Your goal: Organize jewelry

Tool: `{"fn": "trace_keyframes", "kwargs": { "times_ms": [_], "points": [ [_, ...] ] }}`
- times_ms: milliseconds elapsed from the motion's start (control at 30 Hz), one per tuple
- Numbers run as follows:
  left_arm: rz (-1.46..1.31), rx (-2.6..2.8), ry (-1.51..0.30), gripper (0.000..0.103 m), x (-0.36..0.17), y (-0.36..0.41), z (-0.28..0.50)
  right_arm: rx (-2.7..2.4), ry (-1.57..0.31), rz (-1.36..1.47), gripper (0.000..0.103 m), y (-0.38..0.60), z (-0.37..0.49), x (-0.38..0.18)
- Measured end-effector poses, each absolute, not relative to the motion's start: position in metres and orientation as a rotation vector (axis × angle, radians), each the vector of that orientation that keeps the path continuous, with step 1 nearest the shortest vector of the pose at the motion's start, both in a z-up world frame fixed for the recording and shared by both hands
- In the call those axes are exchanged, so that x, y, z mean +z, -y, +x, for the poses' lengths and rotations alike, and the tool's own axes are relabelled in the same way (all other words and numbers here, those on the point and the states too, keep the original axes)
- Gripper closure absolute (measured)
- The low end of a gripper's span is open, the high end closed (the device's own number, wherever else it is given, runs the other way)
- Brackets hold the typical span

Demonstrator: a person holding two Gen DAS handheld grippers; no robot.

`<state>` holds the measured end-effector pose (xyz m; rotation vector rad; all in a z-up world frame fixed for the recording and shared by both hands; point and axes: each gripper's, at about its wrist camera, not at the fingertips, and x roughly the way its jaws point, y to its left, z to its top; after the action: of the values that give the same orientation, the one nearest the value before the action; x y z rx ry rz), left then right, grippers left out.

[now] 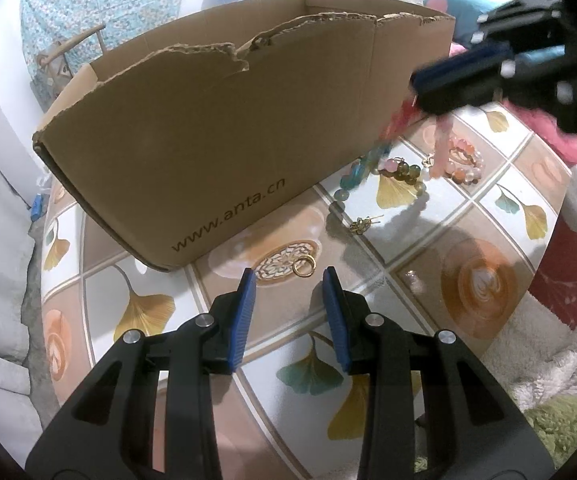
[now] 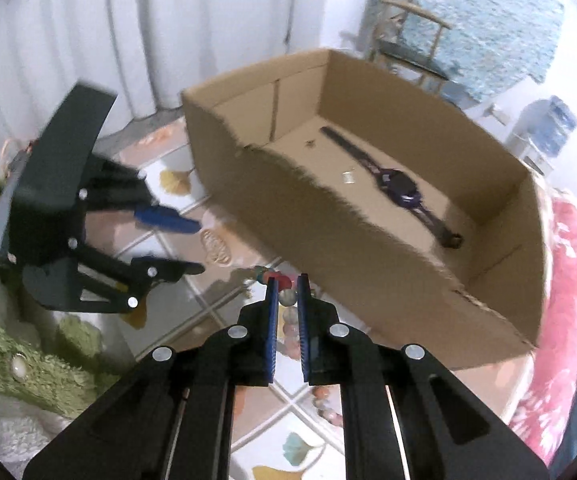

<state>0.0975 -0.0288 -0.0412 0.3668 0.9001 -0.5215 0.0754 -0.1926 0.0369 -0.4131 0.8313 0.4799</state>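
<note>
A round table (image 1: 500,184) with a tile-and-ginkgo-leaf cloth carries everything; a large open cardboard box (image 1: 224,152), its top flaps torn off raggedly, stands across the far half, its printed long wall facing the near edge. Inside the box, seen from the right wrist, a dark purple watch (image 2: 402,192) lies flat along the floor near the far wall, with a small silvery piece (image 2: 347,177) just beside its strap and a tiny dark bit (image 2: 310,143) further toward the box's end.

The left gripper (image 1: 290,276) hangs above the near part of the table, its blue pads apart with nothing between them; a gold ring (image 1: 303,268) lies on the cloth just beyond the fingertips, close to the box's near corner. The right gripper (image 2: 287,280) is raised near the box's long wall, its jaws nearly together and clamped on a beaded bracelet (image 2: 288,297); a pale bead shows between the pads, with red and teal beads hanging blurred past the tips.

Toward the table's right edge, beside the box's end, lie a teal bead string (image 1: 350,178), a bracelet of pink and olive beads (image 1: 402,170) and a peach bead bracelet (image 1: 466,160), close together; nearer the middle sits a small gold earring (image 1: 362,224), apart from the ring.
</note>
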Motion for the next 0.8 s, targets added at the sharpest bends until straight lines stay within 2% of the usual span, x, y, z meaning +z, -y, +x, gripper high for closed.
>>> {"fn": "trace_keyframes", "kwargs": {
  "times_ms": [533, 800],
  "points": [
    [0.378, -0.506, -0.905, 0.07, -0.04, 0.038, 0.093, 0.211, -0.807, -0.057, 0.094, 0.285, 0.067, 0.036],
    [0.388, -0.493, -0.905, 0.07, -0.038, 0.045, 0.091, 0.135, -0.79, -0.011, 0.094, 0.313, 0.079, 0.035]
  ]
}}
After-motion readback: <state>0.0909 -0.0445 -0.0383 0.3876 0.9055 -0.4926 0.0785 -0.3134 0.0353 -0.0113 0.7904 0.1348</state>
